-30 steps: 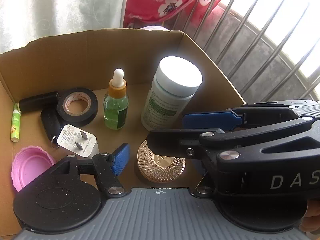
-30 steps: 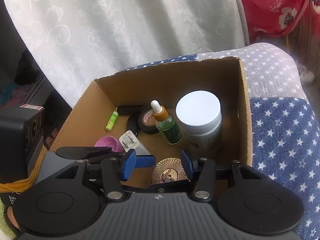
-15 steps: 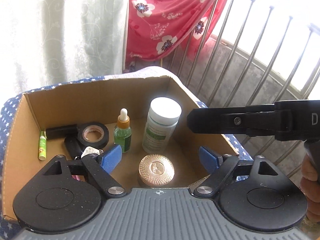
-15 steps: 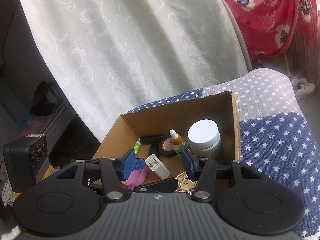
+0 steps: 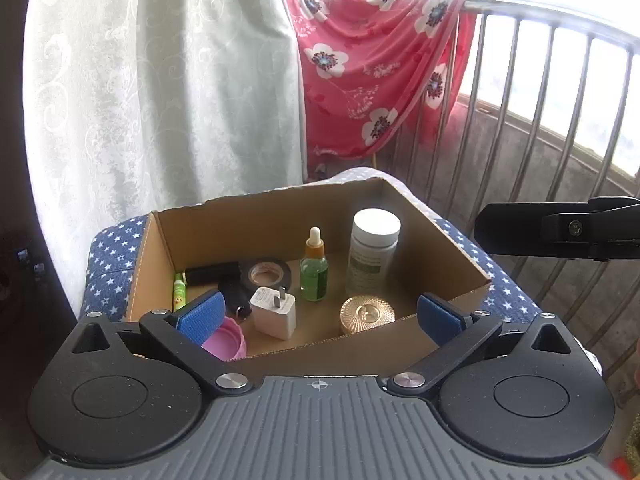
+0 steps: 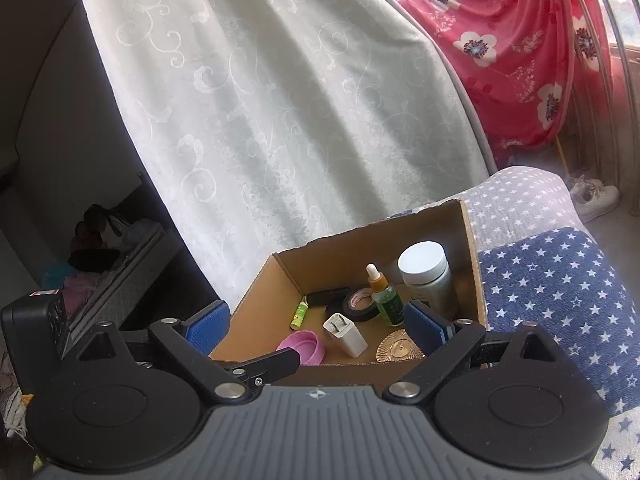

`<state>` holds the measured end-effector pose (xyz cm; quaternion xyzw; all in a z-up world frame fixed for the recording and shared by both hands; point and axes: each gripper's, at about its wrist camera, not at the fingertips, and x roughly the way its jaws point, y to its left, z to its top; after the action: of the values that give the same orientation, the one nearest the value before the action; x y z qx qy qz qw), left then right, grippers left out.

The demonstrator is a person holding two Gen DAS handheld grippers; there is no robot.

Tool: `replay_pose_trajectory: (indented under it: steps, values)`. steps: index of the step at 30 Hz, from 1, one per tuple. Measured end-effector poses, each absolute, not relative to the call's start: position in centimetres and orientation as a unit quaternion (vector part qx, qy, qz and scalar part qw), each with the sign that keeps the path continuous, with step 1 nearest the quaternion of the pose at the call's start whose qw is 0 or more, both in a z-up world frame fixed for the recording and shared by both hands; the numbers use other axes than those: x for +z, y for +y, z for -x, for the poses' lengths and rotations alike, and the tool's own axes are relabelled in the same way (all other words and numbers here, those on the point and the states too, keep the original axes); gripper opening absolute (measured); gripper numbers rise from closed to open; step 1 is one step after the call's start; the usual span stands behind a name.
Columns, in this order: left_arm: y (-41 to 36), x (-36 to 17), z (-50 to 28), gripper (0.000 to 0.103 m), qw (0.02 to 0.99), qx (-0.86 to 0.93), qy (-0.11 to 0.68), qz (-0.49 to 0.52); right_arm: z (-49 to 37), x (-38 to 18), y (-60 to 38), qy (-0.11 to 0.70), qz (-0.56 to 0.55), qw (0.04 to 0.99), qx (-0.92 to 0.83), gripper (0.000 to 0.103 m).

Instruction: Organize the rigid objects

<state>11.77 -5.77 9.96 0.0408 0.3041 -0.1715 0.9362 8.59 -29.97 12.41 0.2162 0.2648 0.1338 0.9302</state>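
A box (image 5: pixel 280 224) is sitting on a cushion (image 5: pixel 112 264). Inside, a jar (image 5: pixel 374 252) is standing at the right, a dropper bottle (image 5: pixel 315 270) left of it, a tape roll (image 5: pixel 265 274) further left, and a charger (image 5: pixel 275 312) lying in front.

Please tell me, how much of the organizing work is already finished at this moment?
It looks mostly done: the cardboard box already holds the white bottle, dropper bottle, black tape roll, white charger, gold lid and pink cap. Nothing is in hand: the left gripper and right gripper are open and empty, jaws just widened. No loose item shows outside the box.
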Motion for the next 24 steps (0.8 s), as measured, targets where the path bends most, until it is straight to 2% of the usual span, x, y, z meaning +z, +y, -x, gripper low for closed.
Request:
replay_pose_trajectory:
  steps: [9, 24]
  values:
    - [-3.8, 9.7, -10.7, 0.103, 0.942, -0.133, 0.305, -0.045, -6.7, 11.8, -27.5, 0.245, -0.166, 0.951, 0.092, 0.103]
    - [-0.4, 9.0, -9.0, 0.103, 0.952, -0.077, 0.296, -0.009, -4.8, 10.2, -24.7, 0.225, -0.107, 0.968, 0.018, 0.103]
